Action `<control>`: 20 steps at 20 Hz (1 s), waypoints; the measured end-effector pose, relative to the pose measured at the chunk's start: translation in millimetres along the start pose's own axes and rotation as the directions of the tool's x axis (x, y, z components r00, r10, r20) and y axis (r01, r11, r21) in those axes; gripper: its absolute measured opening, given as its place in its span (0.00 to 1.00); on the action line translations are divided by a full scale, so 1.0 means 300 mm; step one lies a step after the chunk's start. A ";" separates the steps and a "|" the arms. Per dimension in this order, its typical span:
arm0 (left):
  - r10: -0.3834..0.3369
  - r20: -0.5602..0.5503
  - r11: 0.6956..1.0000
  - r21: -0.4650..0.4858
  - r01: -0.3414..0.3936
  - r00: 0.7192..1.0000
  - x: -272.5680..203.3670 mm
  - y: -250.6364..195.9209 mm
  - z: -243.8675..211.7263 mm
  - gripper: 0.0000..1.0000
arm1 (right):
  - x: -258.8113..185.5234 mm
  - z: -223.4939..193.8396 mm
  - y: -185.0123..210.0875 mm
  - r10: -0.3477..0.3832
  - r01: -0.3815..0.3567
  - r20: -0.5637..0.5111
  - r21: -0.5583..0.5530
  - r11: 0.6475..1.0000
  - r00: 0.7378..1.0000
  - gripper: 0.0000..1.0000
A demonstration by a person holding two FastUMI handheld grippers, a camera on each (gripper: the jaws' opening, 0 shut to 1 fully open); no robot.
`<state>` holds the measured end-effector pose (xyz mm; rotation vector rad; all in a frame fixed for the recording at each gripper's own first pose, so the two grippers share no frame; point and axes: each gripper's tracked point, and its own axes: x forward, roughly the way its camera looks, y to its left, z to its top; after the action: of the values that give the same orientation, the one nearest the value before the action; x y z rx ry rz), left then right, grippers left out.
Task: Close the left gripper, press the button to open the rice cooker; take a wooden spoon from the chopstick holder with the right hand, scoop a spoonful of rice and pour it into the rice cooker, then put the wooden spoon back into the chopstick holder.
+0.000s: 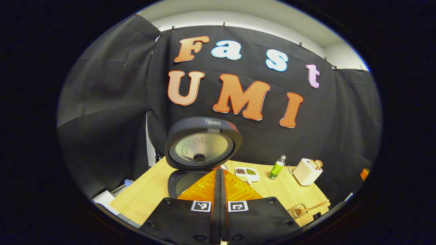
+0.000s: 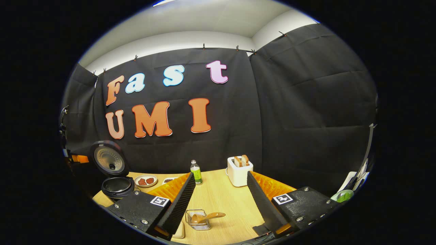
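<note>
Left gripper [image 1: 219,177]: jaws pressed together, empty, near the round cooker [image 1: 201,153], lid up. Right gripper [image 2: 220,190]: jaws wide, above the wooden spoon [image 2: 207,217] in the wire holder [image 2: 198,219].

Looked like a mock kitchen set up inside a recording booth, not a real home: black cloth [image 2: 306,102] clipped up as walls, and one wooden table [image 2: 221,197] with a rice cooker [image 1: 199,153], toaster [image 2: 239,166], bottle [image 2: 196,172] and small food dishes [image 1: 247,173].
</note>
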<state>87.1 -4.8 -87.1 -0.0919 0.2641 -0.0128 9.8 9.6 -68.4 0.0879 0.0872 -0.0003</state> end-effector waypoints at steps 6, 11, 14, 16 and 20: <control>0.076 0.090 0.996 0.044 -0.080 0.993 -0.120 0.116 0.079 0.04 | 0.083 -0.201 0.001 0.007 -0.002 -0.096 0.052 0.999 0.995 0.95; 0.098 0.199 0.989 0.090 -0.118 0.975 -0.218 0.164 0.158 0.08 | 0.149 -0.409 0.000 -0.019 0.026 -0.193 0.033 0.999 0.981 0.95; 0.124 0.241 0.985 0.089 -0.149 0.963 -0.260 0.197 0.205 0.22 | 0.178 -0.495 0.016 -0.010 0.025 -0.237 0.063 0.998 0.972 0.95; 0.135 0.222 0.987 0.059 -0.151 0.966 -0.278 0.212 0.189 0.40 | 0.196 -0.569 0.017 -0.005 0.032 -0.281 0.089 0.995 0.960 0.95; 0.120 0.220 0.986 0.083 -0.141 0.968 -0.302 0.227 0.191 0.73 | 0.224 -0.686 0.023 -0.004 0.078 -0.363 0.191 0.979 0.932 0.93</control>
<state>14.5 70.2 -14.7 0.0227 0.0529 0.1148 58.9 34.6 -277.8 0.2902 0.4586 -0.0353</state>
